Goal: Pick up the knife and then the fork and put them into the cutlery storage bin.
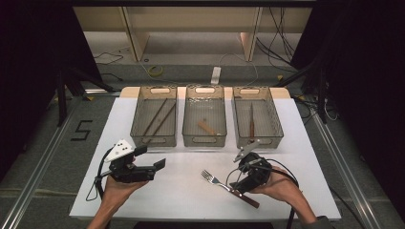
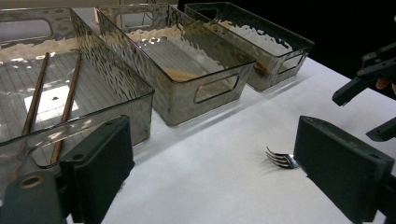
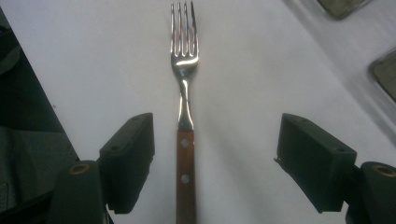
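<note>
White table, three bins, fork

Three bins, one fork, two chopsticks

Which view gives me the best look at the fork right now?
The right gripper view: the fork lies lengthwise between the open jaws, tines and wooden handle sharp. The high view shows it small; the left gripper view catches just its tines.

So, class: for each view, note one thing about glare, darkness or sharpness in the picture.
High view: the white table is brightly lit, the room around it nearly black. Left gripper view: the rippled walls of the clear bins throw wavy glare, and the near tool looks soft. Right gripper view: the fork shines with highlights on its tines, while the picture's left edge falls dark.
</note>
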{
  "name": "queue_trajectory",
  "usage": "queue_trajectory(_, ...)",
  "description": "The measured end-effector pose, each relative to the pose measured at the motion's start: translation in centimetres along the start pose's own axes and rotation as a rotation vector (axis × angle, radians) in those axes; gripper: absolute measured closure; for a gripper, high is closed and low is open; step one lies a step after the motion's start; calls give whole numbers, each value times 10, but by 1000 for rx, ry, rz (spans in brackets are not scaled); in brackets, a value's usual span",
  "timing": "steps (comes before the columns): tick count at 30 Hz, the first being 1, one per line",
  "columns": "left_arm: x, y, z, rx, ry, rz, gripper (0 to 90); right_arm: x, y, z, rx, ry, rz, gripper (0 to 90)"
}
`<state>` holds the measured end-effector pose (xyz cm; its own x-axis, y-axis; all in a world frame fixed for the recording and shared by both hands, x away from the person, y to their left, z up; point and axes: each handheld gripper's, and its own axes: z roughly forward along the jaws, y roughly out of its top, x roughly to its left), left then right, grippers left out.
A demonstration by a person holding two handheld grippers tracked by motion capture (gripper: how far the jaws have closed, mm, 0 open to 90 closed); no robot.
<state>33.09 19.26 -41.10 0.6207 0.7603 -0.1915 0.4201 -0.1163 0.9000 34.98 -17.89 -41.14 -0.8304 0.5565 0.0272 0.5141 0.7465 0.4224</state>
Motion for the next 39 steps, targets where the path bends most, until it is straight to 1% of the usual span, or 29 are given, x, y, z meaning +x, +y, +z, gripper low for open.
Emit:
queue_trajectory(2, 0, 0, 0, 3, 1, 5, 113, 2, -1, 3, 14, 2, -8, 283)
queue_trajectory(6, 0, 0, -1, -1, 0, 1, 113, 5, -3, 9, 50, 3, -20, 290)
queue_trajectory(7, 0, 0, 0, -2, 1, -2, 113, 6, -3, 10, 56, 6, -17, 295)
queue_trajectory(9, 0, 0, 0, 0, 1, -1, 113, 7, -4, 11, 60, 14, -24, 302)
queue_trajectory(11, 0, 0, 0, -2, 0, 1, 113, 8, -4, 12, 63, 11, -13, 308)
queue_trajectory(12, 0, 0, 0, -1, 1, 1, 113, 8, -5, 12, 69, 11, -28, 311)
queue_trajectory(14, 0, 0, 0, 2, 1, 5, 113, 9, -5, 13, 74, 11, -26, 319)
queue_trajectory(16, 0, 0, 0, -1, 0, 1, 113, 9, -6, 14, 80, 13, -36, 328)
queue_trajectory(19, 0, 0, 0, 0, 1, 1, 113, 10, -7, 16, 90, 16, -33, 343)
queue_trajectory(22, 0, 0, 0, -2, 1, 2, 113, 10, -8, 18, 102, 21, -43, 356)
queue_trajectory(25, 0, 0, 0, 0, 1, 2, 113, 11, -9, 21, 115, 20, -43, 365)
queue_trajectory(27, 0, 0, 0, 0, 1, 1, 113, 11, -10, 23, 137, 14, -59, 378)
queue_trajectory(28, 0, 0, 0, 0, 1, 1, 113, 11, -10, 24, 144, 14, -59, 388)
queue_trajectory(32, 0, 0, 0, -2, 1, 2, 113, 11, -12, 27, 158, 9, -59, 435)
queue_trajectory(33, 0, 0, 0, -1, 1, 3, 113, 11, -13, 27, 162, 8, -67, 446)
queue_trajectory(34, 0, 0, 0, 1, 0, 5, 113, 12, -13, 28, 164, 9, -64, 454)
queue_trajectory(36, 0, 0, 0, 3, 0, 6, 113, 12, -14, 31, 172, 6, -77, 473)
queue_trajectory(39, -1, 0, 0, 2, 0, 7, 113, 13, -15, 35, 183, 1, -84, 508)
